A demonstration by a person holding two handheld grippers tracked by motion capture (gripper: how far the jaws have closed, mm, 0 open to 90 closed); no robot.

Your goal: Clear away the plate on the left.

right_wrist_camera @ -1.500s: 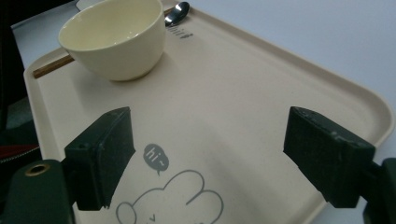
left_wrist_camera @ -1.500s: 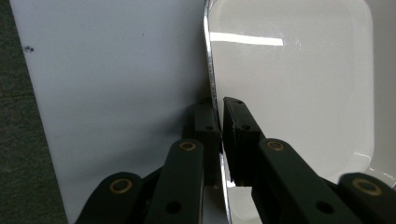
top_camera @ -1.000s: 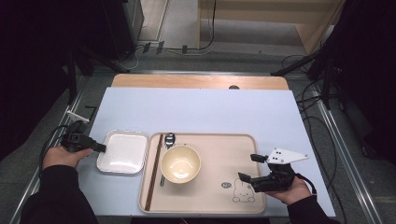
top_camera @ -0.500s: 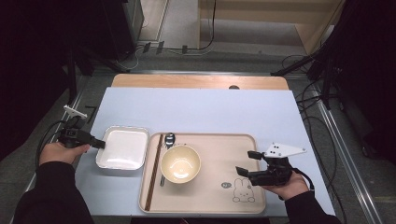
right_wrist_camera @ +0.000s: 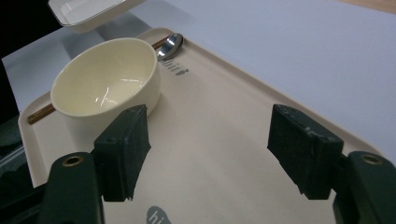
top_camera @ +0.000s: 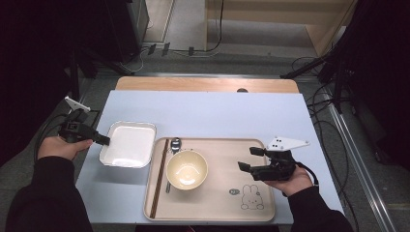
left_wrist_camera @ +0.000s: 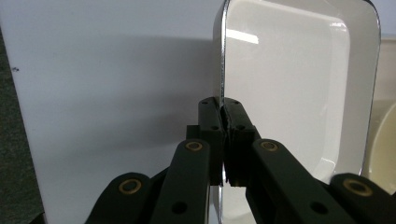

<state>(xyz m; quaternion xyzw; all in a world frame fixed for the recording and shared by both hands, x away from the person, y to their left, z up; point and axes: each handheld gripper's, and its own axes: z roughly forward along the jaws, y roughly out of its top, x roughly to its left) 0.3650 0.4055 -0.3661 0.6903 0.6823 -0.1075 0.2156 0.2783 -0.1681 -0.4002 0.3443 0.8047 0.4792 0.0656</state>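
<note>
The white dish [top_camera: 128, 144] hangs just left of the tray [top_camera: 212, 212], off the pale blue table [top_camera: 217, 111], pinched by its left rim in the clenched left gripper [top_camera: 104, 141]; an edge grip suits such a shallow wall; it looks slightly tilted, though I can't be sure. On the tray's left side lie chopsticks [top_camera: 159, 178] and a spoon [top_camera: 174, 145], with the cream bowl [top_camera: 186, 169] beside them, leaving bare space to the right. There the right gripper [top_camera: 247, 158] hovers with nothing between its pads, its jaws having just been closing a little, seemingly waiting to help.
</note>
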